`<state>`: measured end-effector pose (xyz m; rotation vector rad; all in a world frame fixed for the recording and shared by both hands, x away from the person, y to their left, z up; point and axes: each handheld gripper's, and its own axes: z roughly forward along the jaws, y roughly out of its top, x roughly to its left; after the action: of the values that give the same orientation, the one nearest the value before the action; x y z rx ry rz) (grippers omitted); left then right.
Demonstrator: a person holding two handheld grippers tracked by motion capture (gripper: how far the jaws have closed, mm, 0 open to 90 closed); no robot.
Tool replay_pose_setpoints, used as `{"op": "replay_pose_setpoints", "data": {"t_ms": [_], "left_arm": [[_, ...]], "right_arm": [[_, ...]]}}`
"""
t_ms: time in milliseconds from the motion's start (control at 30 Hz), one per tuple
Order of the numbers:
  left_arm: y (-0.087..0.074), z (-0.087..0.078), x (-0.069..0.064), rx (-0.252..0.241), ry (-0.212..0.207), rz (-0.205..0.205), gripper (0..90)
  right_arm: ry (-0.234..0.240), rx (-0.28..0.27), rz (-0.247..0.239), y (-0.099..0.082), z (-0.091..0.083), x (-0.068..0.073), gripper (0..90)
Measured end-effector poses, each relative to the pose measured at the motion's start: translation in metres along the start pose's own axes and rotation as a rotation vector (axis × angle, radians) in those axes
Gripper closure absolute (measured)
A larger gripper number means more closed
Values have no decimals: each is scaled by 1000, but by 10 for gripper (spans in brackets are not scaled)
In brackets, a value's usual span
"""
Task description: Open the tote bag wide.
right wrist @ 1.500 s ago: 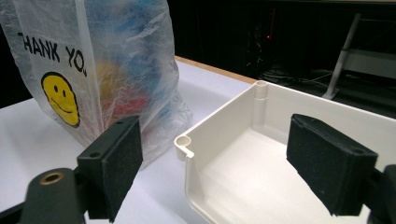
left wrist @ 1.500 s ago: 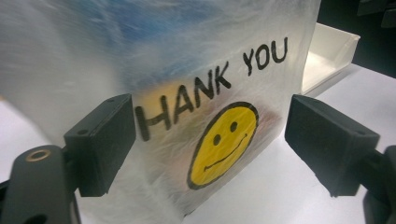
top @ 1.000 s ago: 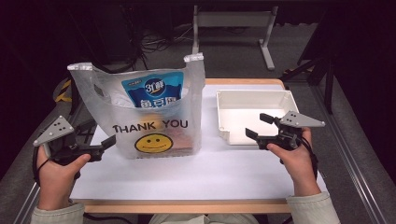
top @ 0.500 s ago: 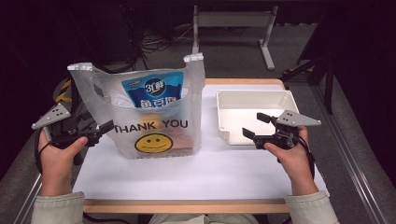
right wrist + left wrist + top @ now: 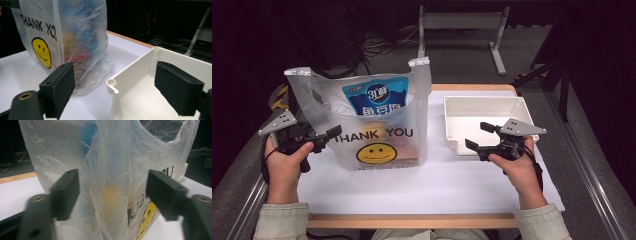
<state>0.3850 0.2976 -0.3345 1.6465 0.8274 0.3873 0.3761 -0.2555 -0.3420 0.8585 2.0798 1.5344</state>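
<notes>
The left gripper (image 5: 324,137) sat at the left side of the plastic bag (image 5: 372,120), its jaws set around the bag's gathered side fold and just then closing in on it, though the pads had not yet pressed the film, so it was released. In the left gripper view the fold of the bag (image 5: 112,182) stood between the two black jaws with a gap on either side. The right gripper (image 5: 477,137) hovered to the right of the bag, jaws spread wide and gripping nothing, one jaw over the near corner of the white tray (image 5: 512,107). The bag stood upright on the white table (image 5: 427,185), printed with a smiley face and "THANK YOU", with a blue packet (image 5: 374,97) inside it. The tray lay just right of the bag, apart from it. Beyond the bag, past the table's far edge, a metal stand (image 5: 462,22) rose from the dark floor.
</notes>
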Motion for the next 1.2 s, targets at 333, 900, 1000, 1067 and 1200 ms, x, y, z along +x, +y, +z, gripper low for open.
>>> {"op": "replay_pose_setpoints", "data": {"t_ms": [333, 900, 1000, 1067, 1200], "left_arm": [[2, -2, -3, 3, -24, 47, 747], [0, -5, -2, 7, -16, 34, 896], [0, -5, -3, 6, -15, 38, 895], [0, -5, -3, 7, -14, 36, 896], [0, -6, -3, 7, -15, 33, 896]], "right_arm": [[71, 13, -1, 19, 22, 14, 107], [108, 9, -93, 65, 53, 33, 304], [103, 13, -105, 71, 61, 37, 296], [103, 24, -95, 74, 66, 38, 297], [125, 36, -57, 79, 75, 41, 297]]}}
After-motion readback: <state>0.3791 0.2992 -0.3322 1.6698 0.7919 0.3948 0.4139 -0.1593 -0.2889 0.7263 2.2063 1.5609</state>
